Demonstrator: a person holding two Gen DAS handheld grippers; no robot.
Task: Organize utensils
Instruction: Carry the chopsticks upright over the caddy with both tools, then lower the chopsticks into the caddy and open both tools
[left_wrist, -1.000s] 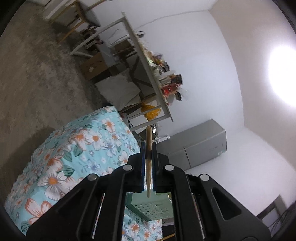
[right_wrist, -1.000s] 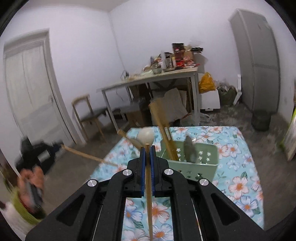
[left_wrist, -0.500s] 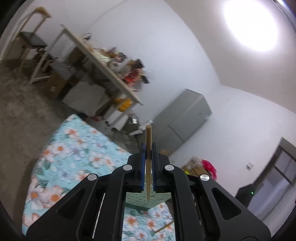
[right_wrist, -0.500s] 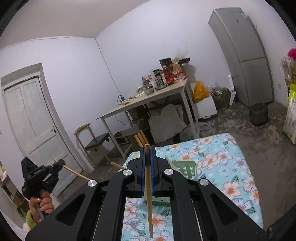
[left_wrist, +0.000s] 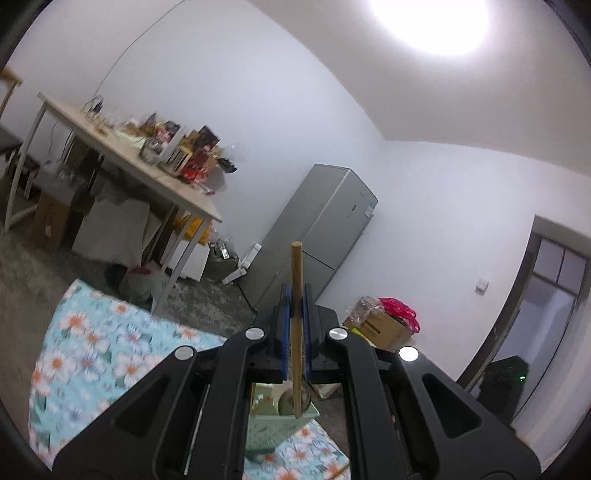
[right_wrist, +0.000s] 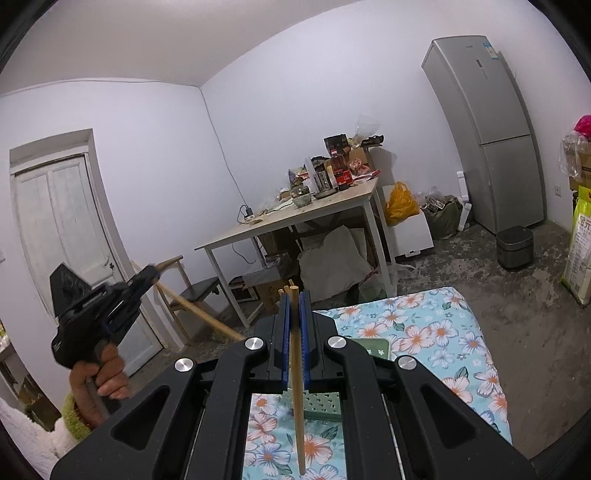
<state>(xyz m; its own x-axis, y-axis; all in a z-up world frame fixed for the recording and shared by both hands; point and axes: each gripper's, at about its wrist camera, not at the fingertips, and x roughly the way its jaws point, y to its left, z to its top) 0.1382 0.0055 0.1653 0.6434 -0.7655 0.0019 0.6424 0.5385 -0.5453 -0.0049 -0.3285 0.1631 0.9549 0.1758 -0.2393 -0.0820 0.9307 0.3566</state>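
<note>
While both grippers clamp, each chopstick (right_wrist: 295, 369) runs lengthwise w/ fingers.

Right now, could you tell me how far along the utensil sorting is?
Done: at least one utensil already stands in the green holder. In hand: the left gripper is shut on a wooden stick, and the right gripper on a wooden chopstick, both raised above the floral cloth. Left: dropping both into the holder.

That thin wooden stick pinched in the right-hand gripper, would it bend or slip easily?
The wooden stick looks straight and rigid along its whole visible length, so it probably won't flop. It seems thin and likely light. Being round and smooth, held only between the right gripper pads, it could pivot or slide, and would probably roll on the floral cloth.
</note>
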